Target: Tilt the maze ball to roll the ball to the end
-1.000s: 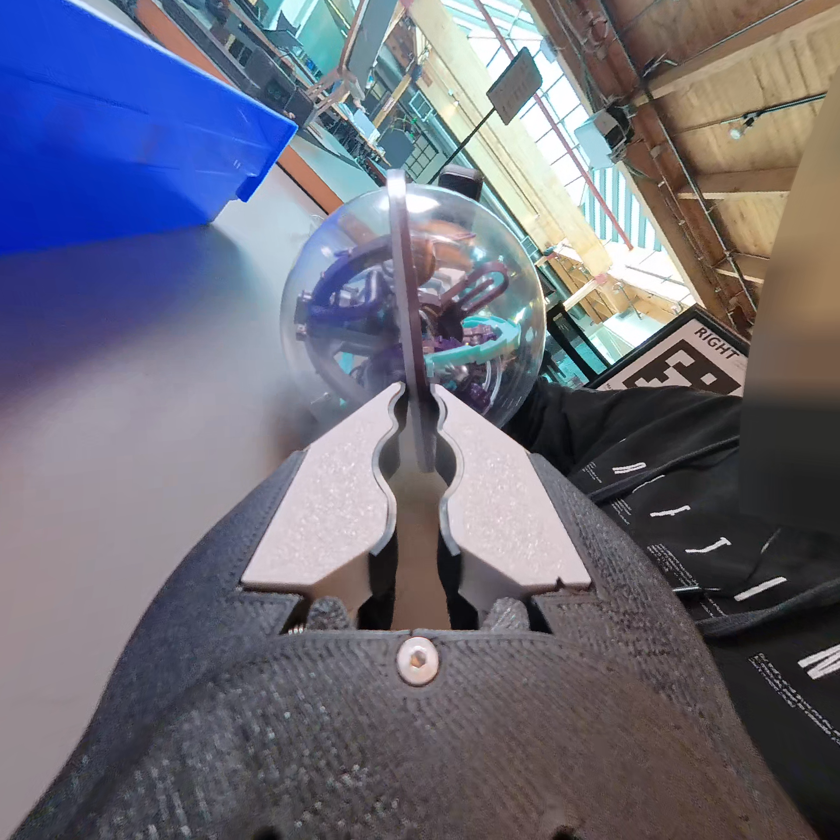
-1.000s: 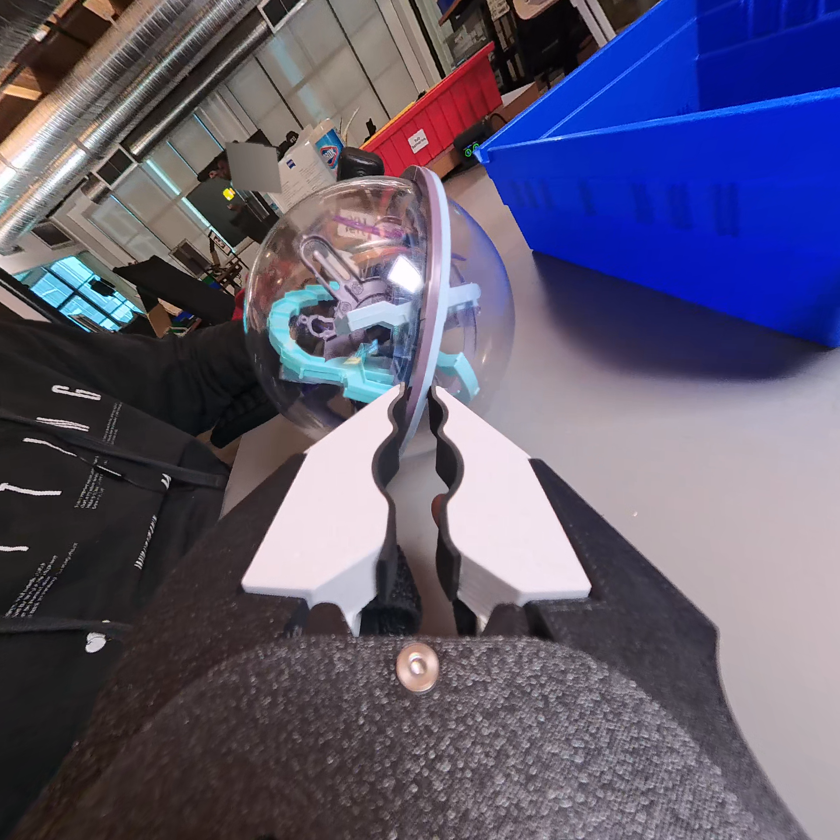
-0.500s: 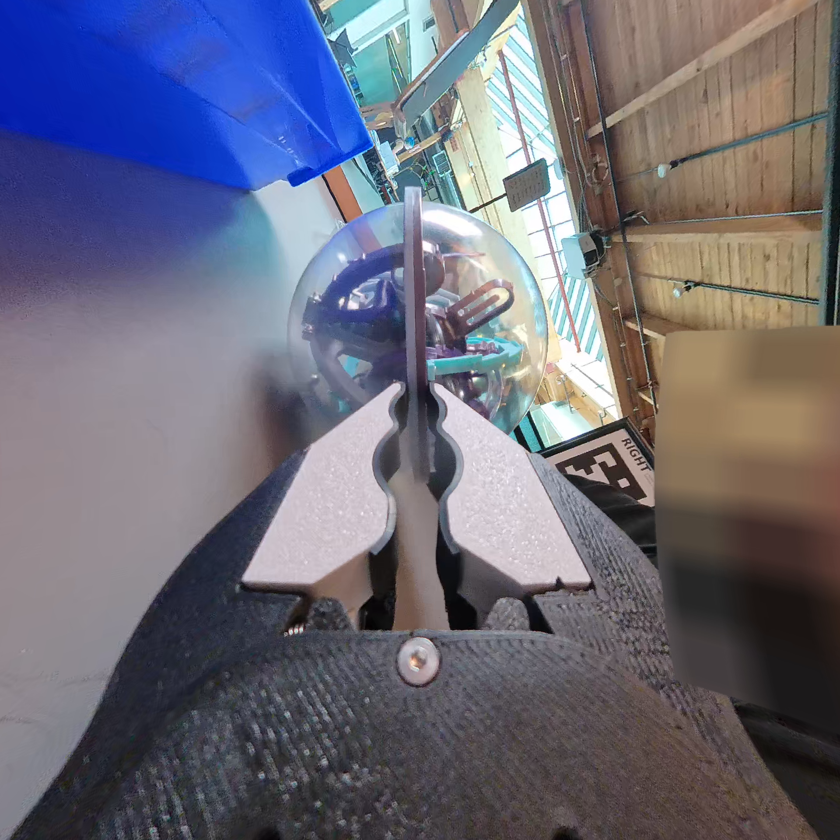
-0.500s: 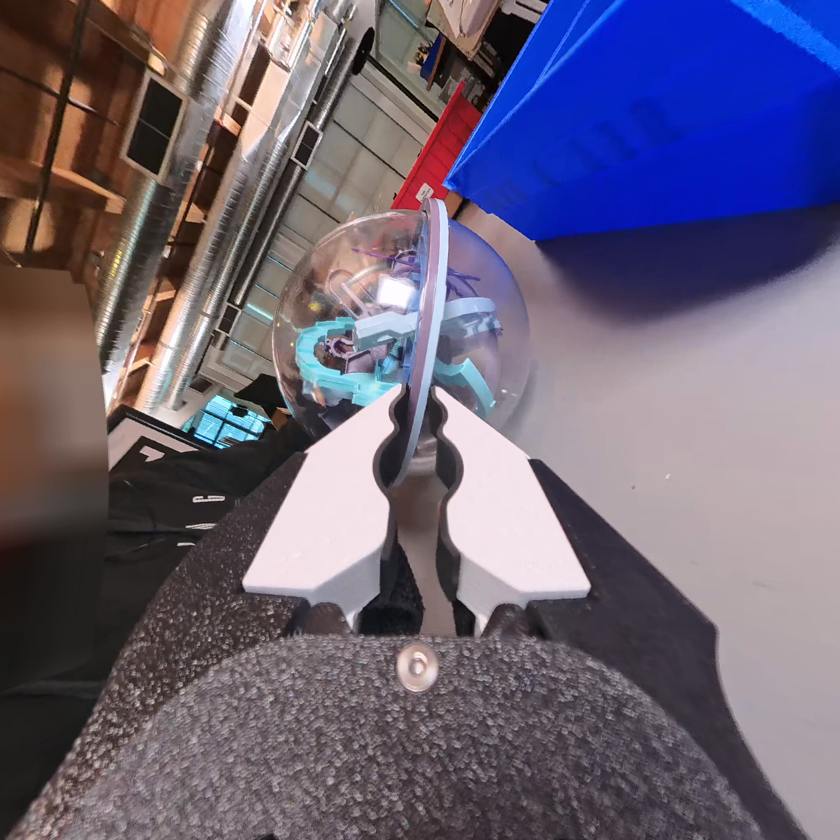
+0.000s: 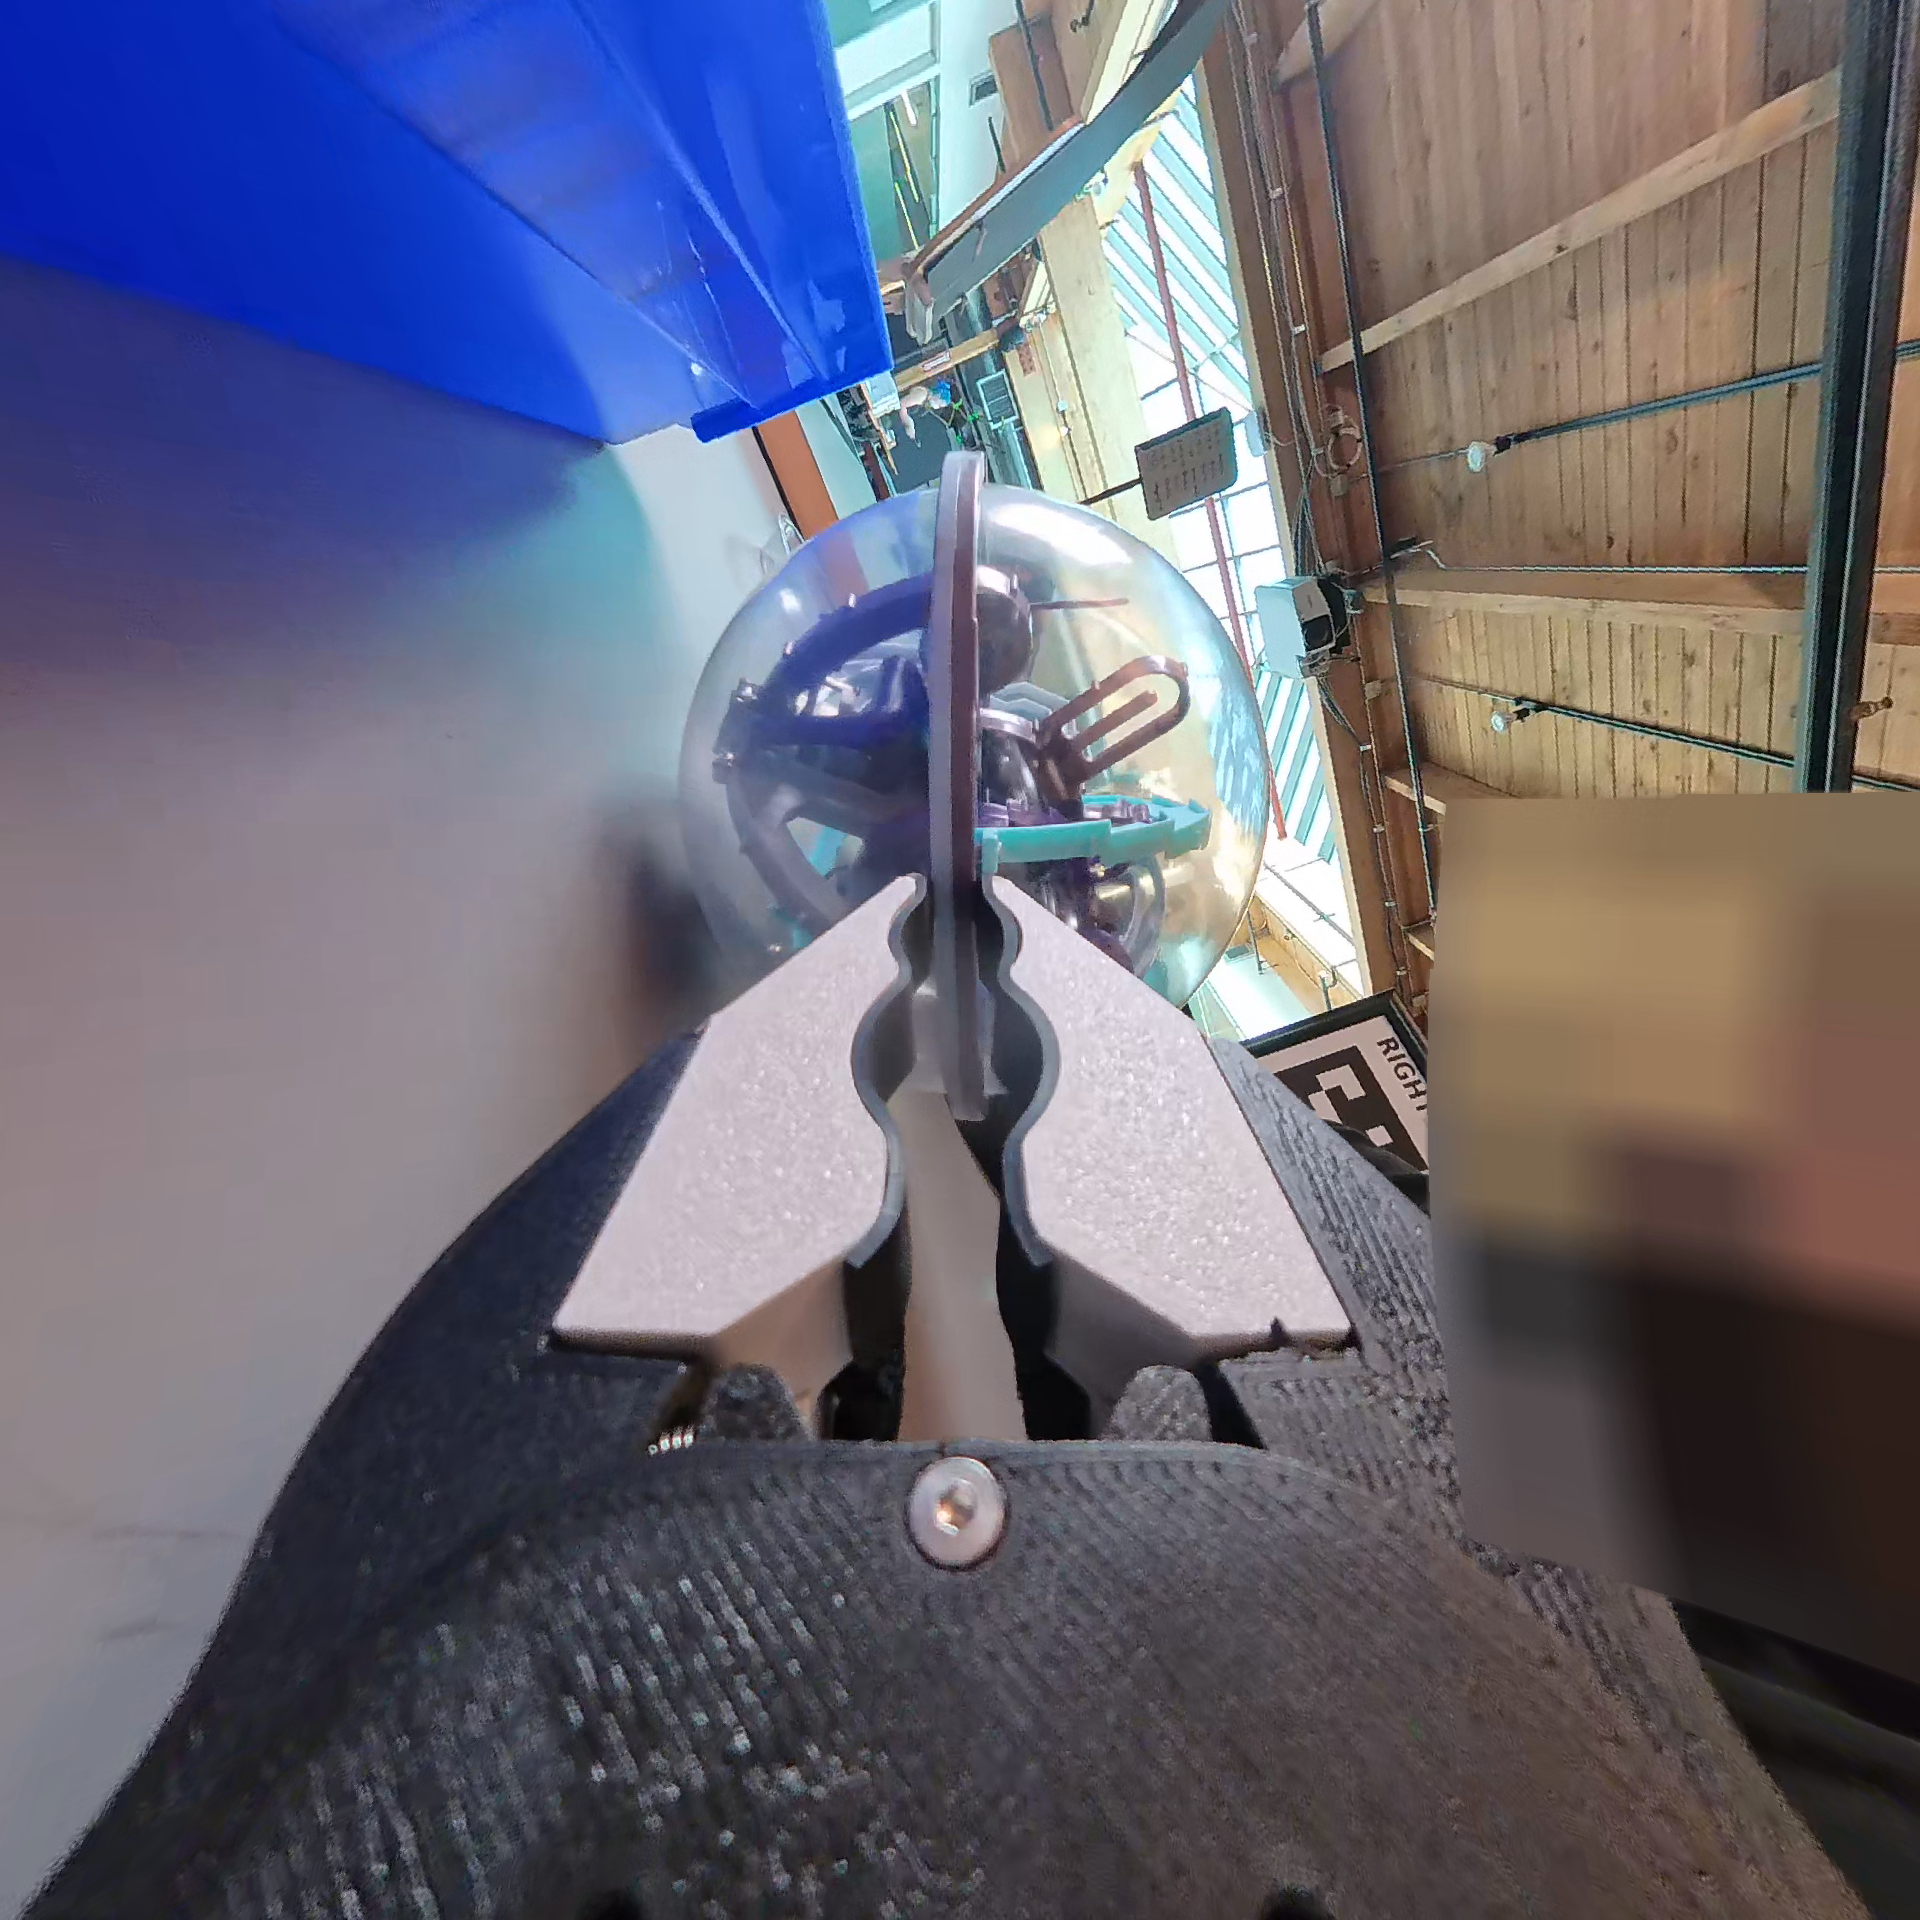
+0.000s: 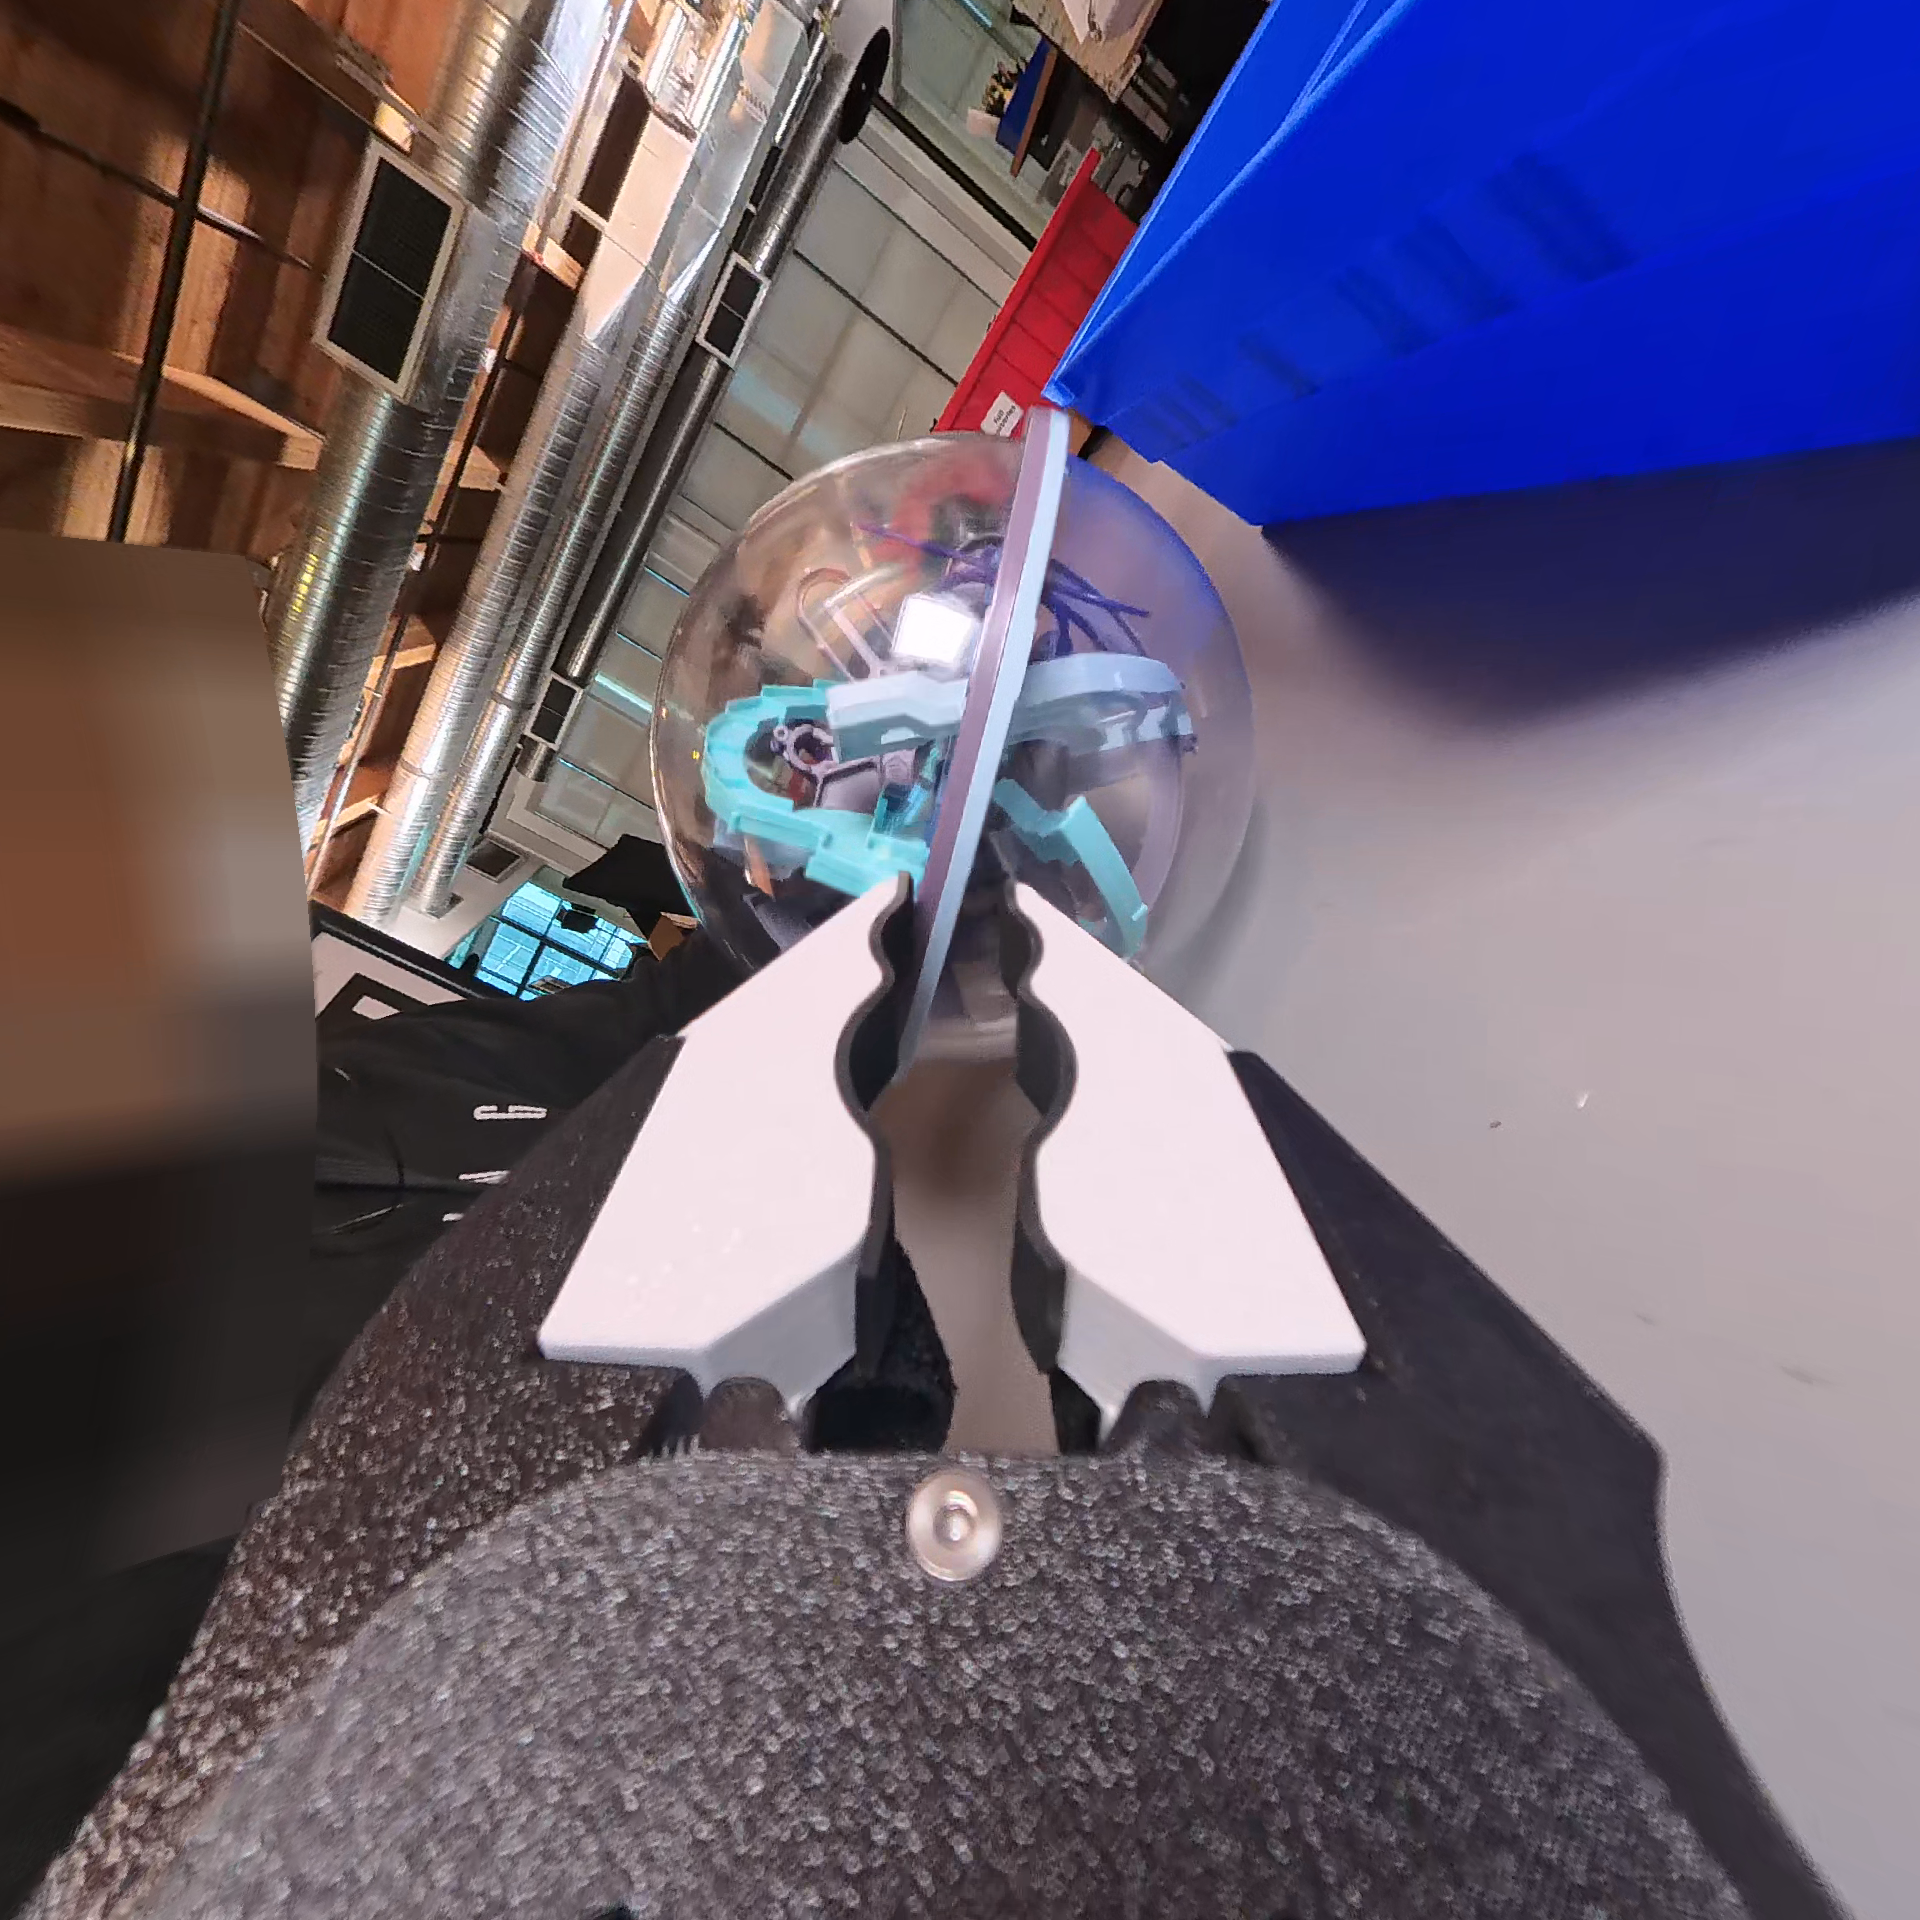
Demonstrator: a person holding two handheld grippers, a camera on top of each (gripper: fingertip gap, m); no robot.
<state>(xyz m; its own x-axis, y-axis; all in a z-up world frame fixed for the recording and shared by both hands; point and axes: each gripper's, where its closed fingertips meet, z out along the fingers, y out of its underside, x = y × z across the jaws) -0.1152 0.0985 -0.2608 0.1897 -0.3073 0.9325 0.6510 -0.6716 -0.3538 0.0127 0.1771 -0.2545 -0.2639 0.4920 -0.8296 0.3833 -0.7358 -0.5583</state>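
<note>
The maze ball is a clear sphere with purple and teal tracks inside and a flat grey ring around its middle. My left gripper is shut on the ring's near edge. In the right wrist view the maze ball sits straight ahead. My right gripper holds the ring from the other side, and the ring lies slanted between its jaws. The sphere is held just off the grey table. I cannot pick out the small ball inside.
A big blue bin stands on the table close behind the sphere and also shows in the right wrist view. A red bin is farther back. A person's dark sleeve is beside the grippers.
Both grippers have rolled together with the maze ball, so table and bin now stand much steeper in both views. The ring has become more slanted in the right jaws.
</note>
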